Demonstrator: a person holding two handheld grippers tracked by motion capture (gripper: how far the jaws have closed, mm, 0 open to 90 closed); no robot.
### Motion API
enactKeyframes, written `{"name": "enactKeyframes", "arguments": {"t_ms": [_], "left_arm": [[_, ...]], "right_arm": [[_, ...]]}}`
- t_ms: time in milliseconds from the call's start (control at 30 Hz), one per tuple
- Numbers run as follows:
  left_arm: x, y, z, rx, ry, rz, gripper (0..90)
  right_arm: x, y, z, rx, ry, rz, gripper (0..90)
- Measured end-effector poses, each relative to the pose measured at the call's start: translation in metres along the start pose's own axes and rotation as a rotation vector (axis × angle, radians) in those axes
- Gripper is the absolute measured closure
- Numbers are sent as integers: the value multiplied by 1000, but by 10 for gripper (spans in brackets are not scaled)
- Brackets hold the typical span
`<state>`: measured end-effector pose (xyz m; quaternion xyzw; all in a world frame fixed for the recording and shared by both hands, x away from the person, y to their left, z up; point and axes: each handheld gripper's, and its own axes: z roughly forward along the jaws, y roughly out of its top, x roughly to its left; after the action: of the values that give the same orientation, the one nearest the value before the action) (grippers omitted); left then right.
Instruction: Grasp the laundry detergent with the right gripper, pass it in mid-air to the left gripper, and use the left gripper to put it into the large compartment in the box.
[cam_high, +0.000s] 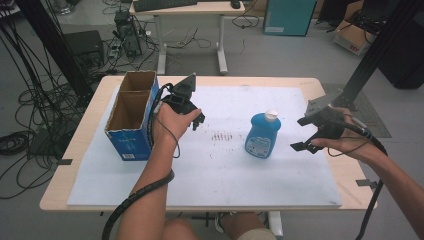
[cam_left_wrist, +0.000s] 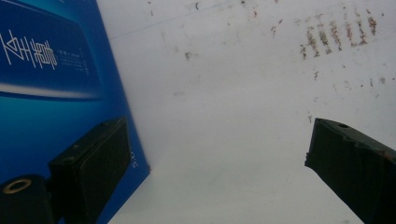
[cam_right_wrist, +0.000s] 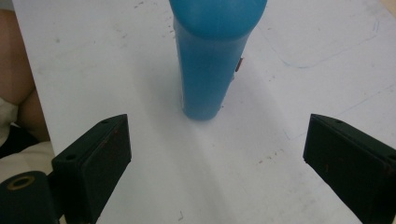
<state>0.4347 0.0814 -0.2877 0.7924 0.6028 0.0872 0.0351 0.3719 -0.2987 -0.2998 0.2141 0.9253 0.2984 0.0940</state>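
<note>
High view: a blue plastic bottle with a white cap (cam_high: 262, 135) stands upright on the white sheet (cam_high: 210, 175) that covers the pale wooden counter (cam_high: 75, 145), right of the middle. The right gripper (cam_high: 300, 145) sits to the bottle's right, near it but apart, its jaws spread wide with nothing between them. In the right gripper view the bottle (cam_right_wrist: 210, 60) rises just beyond the two spread jaws, centred between them, and neither pad touches it. At the left, an open blue cardboard box with a brown inside (cam_high: 131, 117) stands on the sheet near the counter's left edge. The left gripper (cam_high: 198, 120) is just right of that box, its jaws also spread and empty; in the left gripper view the box's blue side (cam_left_wrist: 46, 93) lies beside one jaw, over a patch of brown specks (cam_left_wrist: 336, 35) on the sheet.
</note>
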Motion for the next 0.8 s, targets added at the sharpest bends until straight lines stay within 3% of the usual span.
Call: {"name": "enactKeyframes", "arguments": {"t_ms": [333, 800], "left_arm": [[-1, -1, -2, -5, 1, 2, 67], [-2, -1, -1, -2, 0, 10, 66]], "right_arm": [[1, -11, 24, -97, -23, 18, 64], [3, -17, 60, -227, -21, 31, 44]]}}
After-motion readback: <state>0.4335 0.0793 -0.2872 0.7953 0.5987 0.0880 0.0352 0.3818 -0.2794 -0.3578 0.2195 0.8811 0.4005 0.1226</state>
